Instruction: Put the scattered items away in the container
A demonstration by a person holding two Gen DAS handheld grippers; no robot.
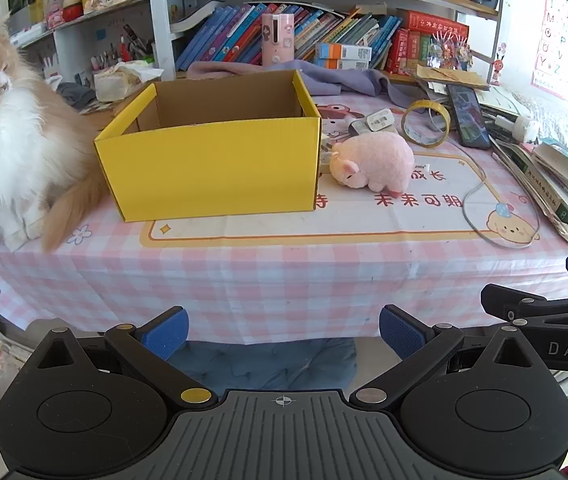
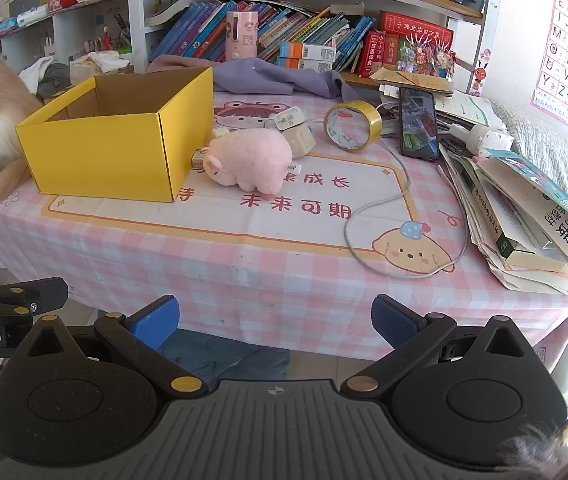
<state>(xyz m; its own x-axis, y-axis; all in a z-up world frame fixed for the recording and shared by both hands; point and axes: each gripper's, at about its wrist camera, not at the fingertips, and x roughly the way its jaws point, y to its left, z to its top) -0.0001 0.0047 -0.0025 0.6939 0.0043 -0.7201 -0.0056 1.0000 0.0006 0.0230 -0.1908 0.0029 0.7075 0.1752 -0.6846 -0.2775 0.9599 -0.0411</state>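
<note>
Left wrist view: left gripper (image 1: 284,330) hangs off the near edge of the tabletop (image 1: 284,280), fingers spread wide, nothing between them. Right gripper (image 2: 275,322) in the same posture in its own view — released, empty, short of the near edge.

Yellow box (image 1: 211,168) stands open-topped toward the far-left part of the tabletop; what shows of its inside looks empty. Pink plush pig (image 2: 247,158) lies just beside the box's right wall, close enough that touching cannot be ruled out. Behind the pig, a few small whitish blocks (image 2: 296,136). Tape roll (image 2: 352,125) stands on edge further right, near a phone (image 2: 418,124). Grey cable (image 2: 396,216) loops toward the near-right corner. Book pile (image 2: 524,216) along the right edge.

A cat (image 1: 3,140) sits at the left edge, against the box.

Judgement: task at its start — nothing yet collected. Likely first pick is the pig, nearest to the box. Next move calls for reaching forward over the near edge, closing on the soft body, then a short lift over the box wall. Watch the cat.
</note>
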